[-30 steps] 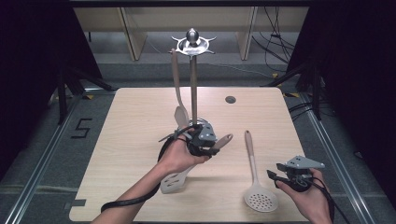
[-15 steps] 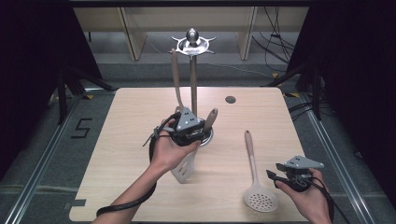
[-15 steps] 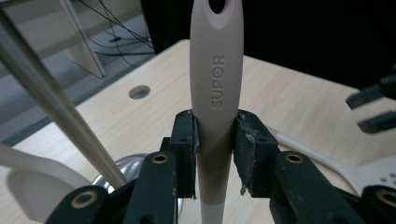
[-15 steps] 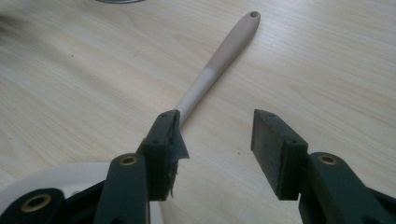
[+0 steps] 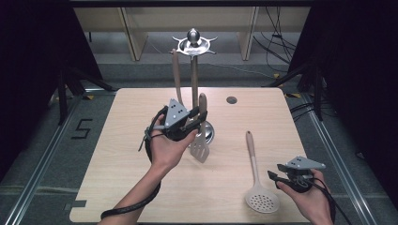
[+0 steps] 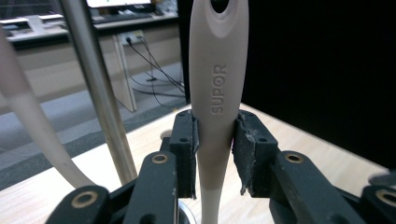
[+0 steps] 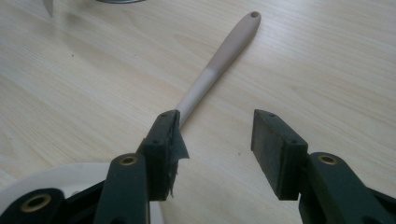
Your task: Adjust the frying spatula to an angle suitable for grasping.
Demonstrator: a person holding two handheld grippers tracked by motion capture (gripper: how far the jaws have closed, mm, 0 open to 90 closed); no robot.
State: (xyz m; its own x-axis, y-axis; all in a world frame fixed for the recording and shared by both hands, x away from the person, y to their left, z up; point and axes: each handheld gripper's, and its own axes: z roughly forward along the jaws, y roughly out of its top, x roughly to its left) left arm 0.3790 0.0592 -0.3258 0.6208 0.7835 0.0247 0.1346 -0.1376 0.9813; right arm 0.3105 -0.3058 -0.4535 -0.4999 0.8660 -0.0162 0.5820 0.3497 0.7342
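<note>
a pale wooden table [image 5: 141, 187] stands on a grey floor, with black curtains at both sides, light shelving at the back and a "5" marked on the floor at the left. near the table's middle rises a metal utensil stand [image 5: 193, 70] with a round base; one beige-handled utensil [image 5: 176, 70] hangs from its top. left of centre, the left gripper [image 5: 199, 116] is held above the table beside the stand's pole, its jaws clamped on the handle of a slotted spatula [image 5: 200, 145], whose blade hangs down clear of the table in front of the base. the left gripper view shows both pads pressed against that handle [image 6: 215, 116], which stands upright between them, with the pole [image 6: 100, 93] just to its left. farther right, a slotted skimmer [image 5: 256, 178] lies flat on the table, handle pointing away. at the right edge, the right gripper [image 5: 272, 176] rests low just beside the skimmer's head; its jaws stand wide apart and grip nothing, the skimmer's handle [image 7: 219, 60] running out ahead past one pad.
</note>
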